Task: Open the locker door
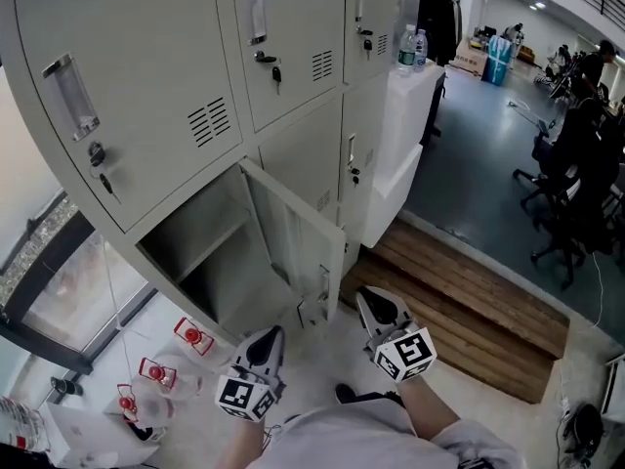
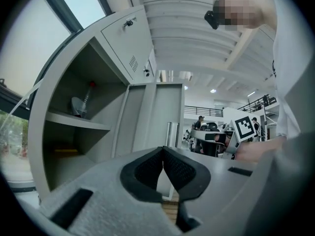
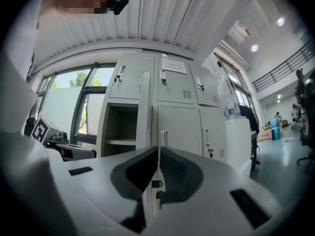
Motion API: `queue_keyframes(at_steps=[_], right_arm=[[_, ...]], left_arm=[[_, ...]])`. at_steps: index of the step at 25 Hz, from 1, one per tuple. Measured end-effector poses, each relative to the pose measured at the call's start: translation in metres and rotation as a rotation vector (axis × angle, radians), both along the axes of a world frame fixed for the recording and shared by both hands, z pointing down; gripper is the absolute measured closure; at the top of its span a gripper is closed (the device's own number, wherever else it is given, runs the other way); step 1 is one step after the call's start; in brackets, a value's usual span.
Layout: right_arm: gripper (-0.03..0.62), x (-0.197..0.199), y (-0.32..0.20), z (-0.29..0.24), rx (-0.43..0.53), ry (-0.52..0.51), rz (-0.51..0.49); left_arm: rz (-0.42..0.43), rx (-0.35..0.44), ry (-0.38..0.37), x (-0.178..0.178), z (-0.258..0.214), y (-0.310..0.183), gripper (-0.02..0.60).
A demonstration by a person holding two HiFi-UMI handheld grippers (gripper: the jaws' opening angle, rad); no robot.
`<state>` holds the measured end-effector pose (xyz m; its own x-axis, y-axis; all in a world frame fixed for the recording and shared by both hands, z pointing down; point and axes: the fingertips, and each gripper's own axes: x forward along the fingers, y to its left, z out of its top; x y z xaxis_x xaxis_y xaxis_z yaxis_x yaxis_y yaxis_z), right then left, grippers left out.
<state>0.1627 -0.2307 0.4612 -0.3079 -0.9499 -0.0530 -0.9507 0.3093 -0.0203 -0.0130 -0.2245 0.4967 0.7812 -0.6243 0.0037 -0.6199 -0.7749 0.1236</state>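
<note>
The lower left locker door (image 1: 293, 228) stands swung out toward me, and its compartment (image 1: 190, 247) lies bare with a shelf inside. My left gripper (image 1: 271, 334) hangs below the open compartment, jaws shut on nothing. My right gripper (image 1: 364, 295) sits just right of the door's lower corner, apart from it, its jaws also shut and empty. In the left gripper view the shut left gripper (image 2: 163, 152) faces the open compartment (image 2: 74, 132) and the door (image 2: 152, 117). In the right gripper view the shut right gripper (image 3: 158, 149) points at the door (image 3: 145, 112), seen edge-on.
Closed lockers with keys (image 1: 276, 72) in their locks stand above and to the right. A white cabinet (image 1: 405, 125) carries bottles (image 1: 413, 49). A wooden platform (image 1: 459, 301) lies at the right, office chairs (image 1: 576, 203) beyond it. Red-and-white items (image 1: 156, 374) lie at the lower left.
</note>
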Motion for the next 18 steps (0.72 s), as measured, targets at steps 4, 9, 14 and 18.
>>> queue_keyframes(at_steps=[4, 9, 14, 18], right_arm=[[0.579, 0.013, 0.007, 0.005, -0.015, -0.012, 0.018], [0.580, 0.010, 0.010, 0.008, -0.029, -0.021, -0.010], [0.580, -0.014, 0.007, 0.011, -0.039, -0.031, -0.078], [0.580, -0.041, 0.002, 0.013, -0.048, -0.032, -0.152]], left_arm=[[0.019, 0.004, -0.009, 0.014, 0.000, -0.001, 0.573], [0.018, 0.012, -0.012, 0.021, -0.004, 0.000, 0.574], [-0.026, 0.004, -0.020, 0.006, -0.002, 0.002, 0.574], [-0.091, 0.004, -0.021, -0.019, -0.004, 0.002, 0.573]])
